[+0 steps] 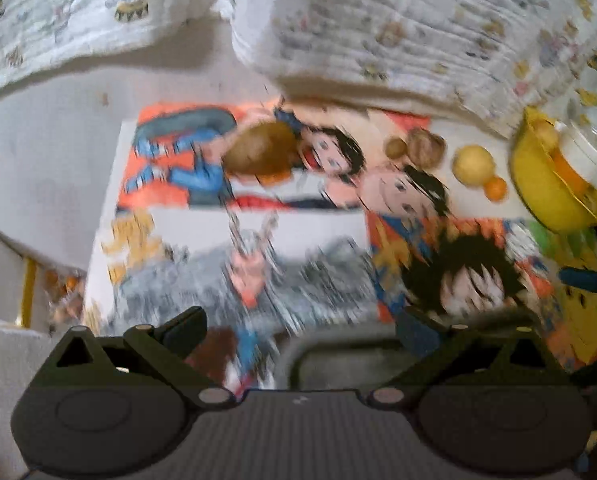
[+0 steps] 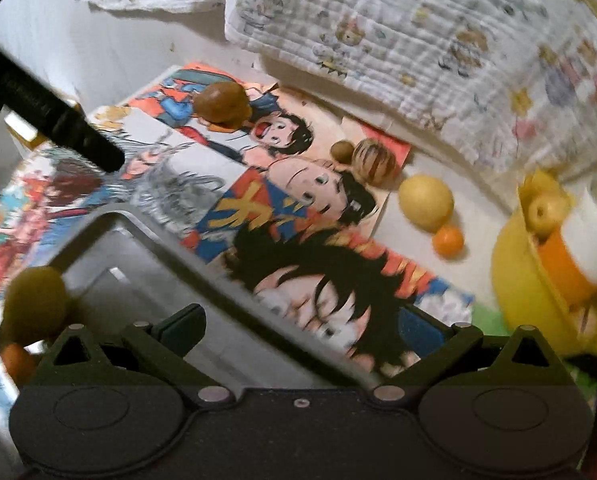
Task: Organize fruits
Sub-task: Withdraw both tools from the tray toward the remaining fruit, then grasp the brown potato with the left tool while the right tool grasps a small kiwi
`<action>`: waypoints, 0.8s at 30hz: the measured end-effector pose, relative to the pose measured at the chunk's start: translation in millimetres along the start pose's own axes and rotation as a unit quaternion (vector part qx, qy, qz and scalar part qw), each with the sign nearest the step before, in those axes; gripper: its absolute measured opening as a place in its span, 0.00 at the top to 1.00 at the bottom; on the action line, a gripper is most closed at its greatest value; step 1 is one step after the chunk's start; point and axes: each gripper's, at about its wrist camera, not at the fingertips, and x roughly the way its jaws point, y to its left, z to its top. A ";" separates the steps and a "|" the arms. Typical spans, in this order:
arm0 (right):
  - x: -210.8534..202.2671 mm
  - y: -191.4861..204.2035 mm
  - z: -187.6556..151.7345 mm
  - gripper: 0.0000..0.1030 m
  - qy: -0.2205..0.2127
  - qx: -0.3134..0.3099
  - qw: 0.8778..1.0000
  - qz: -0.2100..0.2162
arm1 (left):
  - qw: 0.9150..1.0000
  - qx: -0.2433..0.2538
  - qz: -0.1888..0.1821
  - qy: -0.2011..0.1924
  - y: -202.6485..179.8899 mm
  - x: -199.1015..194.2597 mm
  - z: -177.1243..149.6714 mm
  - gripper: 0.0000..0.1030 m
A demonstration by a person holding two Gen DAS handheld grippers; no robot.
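Observation:
Fruits lie on a cartoon-printed mat point(image 2: 258, 216): a brown pear-like fruit point(image 2: 222, 103), a small kiwi point(image 2: 341, 150), a striped brown fruit point(image 2: 374, 160), a yellow round fruit point(image 2: 425, 202) and a small orange point(image 2: 448, 241). They also show in the left wrist view: the brown fruit point(image 1: 258, 152), the yellow fruit point(image 1: 473, 165) and the orange point(image 1: 495, 189). A grey tray point(image 2: 146, 240) near me holds a greenish fruit point(image 2: 34, 304) and an orange point(image 2: 16, 362). My left gripper point(image 1: 302, 332) and right gripper point(image 2: 302, 328) are both open and empty.
A yellow bowl point(image 2: 514, 276) at the right holds an apple point(image 2: 544, 210) and orange and white containers. A printed quilt point(image 2: 418, 32) lies behind the mat. The other gripper's dark body point(image 2: 58, 120) reaches in from the left. The left view is motion-blurred.

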 end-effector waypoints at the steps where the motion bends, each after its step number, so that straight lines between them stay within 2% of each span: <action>1: 4.3 -1.4 5.4 0.01 -0.001 -0.006 1.000 -0.005 | 1.000 0.004 0.003 -0.004 1.7 4.3 7.1 0.01; 5: 22.4 -9.4 29.5 0.01 -0.006 -0.023 1.000 -0.018 | 1.000 0.012 0.018 -0.007 6.7 22.4 30.2 0.01; 10: 40.9 -17.1 57.9 0.01 -0.014 -0.048 0.998 -0.027 | 0.998 0.039 0.037 -0.028 8.6 35.9 51.7 0.01; 16: 63.3 -24.5 86.0 0.01 -0.025 -0.120 0.991 -0.044 | 0.996 0.068 0.041 -0.050 10.5 51.3 71.0 0.01; 24: 97.8 -23.0 127.7 0.16 -0.034 -0.232 0.971 -0.036 | 0.993 0.097 0.028 -0.055 6.3 74.5 91.7 0.01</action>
